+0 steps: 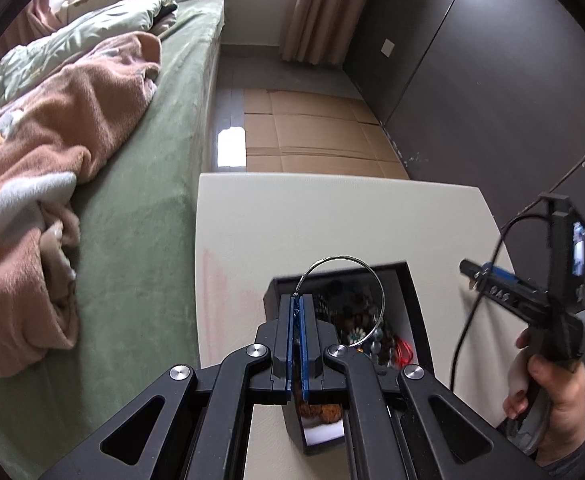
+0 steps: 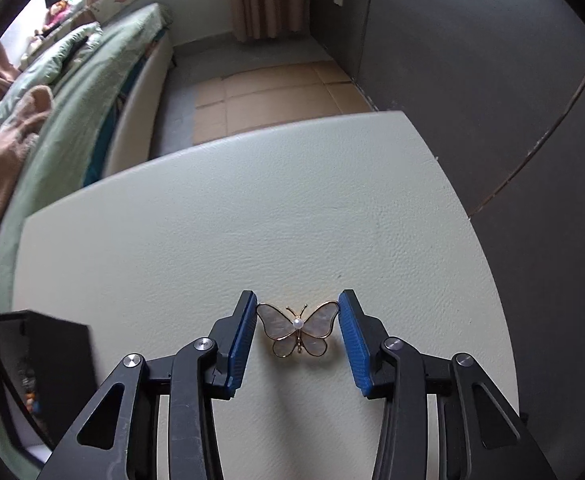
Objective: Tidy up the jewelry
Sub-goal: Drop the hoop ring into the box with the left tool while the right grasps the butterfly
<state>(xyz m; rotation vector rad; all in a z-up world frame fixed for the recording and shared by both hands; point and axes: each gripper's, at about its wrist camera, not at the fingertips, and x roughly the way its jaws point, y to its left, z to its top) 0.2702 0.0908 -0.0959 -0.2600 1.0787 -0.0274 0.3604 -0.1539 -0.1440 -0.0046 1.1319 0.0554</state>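
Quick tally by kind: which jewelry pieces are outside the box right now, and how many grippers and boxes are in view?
Silver bangle: 1
Butterfly brooch: 1
Black jewelry box: 1
Grippers: 2, left gripper and right gripper
Total: 5

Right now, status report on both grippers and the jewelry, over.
Left gripper shut on thin silver bangle, above open black jewelry box. Right gripper open, flanking gold-rimmed pearly butterfly brooch on white table. Nothing in the way.
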